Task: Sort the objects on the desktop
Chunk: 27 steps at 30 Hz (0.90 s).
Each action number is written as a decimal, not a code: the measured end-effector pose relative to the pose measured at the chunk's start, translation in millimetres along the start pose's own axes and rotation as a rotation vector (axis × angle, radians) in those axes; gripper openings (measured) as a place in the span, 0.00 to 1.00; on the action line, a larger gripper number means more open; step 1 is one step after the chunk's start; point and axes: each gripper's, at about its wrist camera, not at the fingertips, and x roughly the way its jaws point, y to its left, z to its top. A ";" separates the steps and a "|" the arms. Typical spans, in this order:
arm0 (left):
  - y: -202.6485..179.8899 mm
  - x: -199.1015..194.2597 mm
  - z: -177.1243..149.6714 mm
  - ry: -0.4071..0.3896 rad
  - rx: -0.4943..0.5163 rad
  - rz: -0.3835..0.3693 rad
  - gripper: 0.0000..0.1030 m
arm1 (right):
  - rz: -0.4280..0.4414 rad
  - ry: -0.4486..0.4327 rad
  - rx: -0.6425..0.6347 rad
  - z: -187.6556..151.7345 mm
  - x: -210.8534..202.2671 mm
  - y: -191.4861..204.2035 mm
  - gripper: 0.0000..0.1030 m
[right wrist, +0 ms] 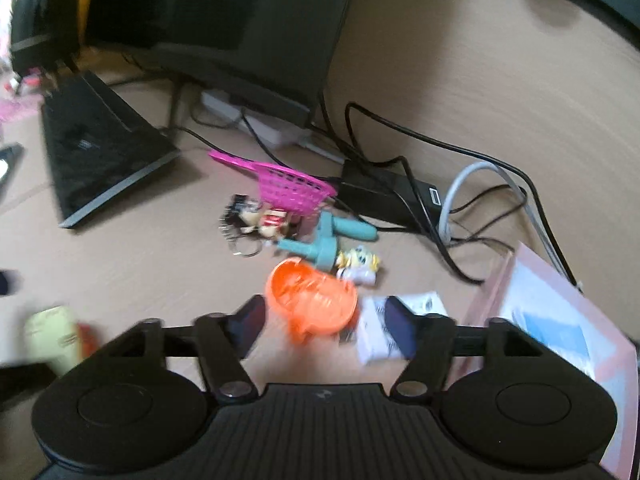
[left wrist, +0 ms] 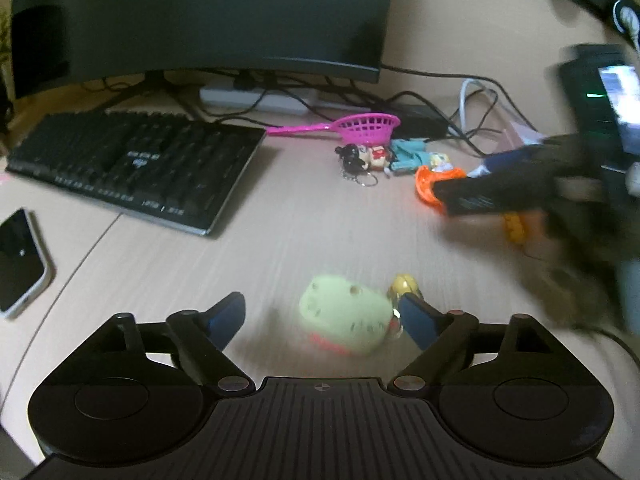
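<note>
My left gripper (left wrist: 322, 316) is open, its jaws on either side of a pale green soft toy (left wrist: 346, 322) that lies on the desk; a small yellow figure (left wrist: 404, 285) sits by the right finger. My right gripper (right wrist: 324, 320) is open around an orange toy basket (right wrist: 312, 300), apart from it; it also shows blurred in the left wrist view (left wrist: 460, 196). Behind lie a pink toy net (right wrist: 292, 186), a keychain figure (right wrist: 256, 216), a teal toy (right wrist: 328, 246) and a small yellow-white figure (right wrist: 360, 266). The green toy shows at left in the right wrist view (right wrist: 52, 336).
A black keyboard (left wrist: 132, 168) and monitor (left wrist: 200, 16) stand at the back left. A phone (left wrist: 20, 260) lies at the left edge. Cables (right wrist: 460, 208), a black box (right wrist: 384, 196) and a power strip (left wrist: 256, 98) crowd the back. A pink-edged packet (right wrist: 552, 320) and white wrapper (right wrist: 376, 332) lie right.
</note>
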 end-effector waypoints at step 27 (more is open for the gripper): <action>-55.9 42.0 9.2 0.084 0.183 -0.109 0.61 | 0.034 0.108 0.145 -104.6 -94.6 -17.7 0.28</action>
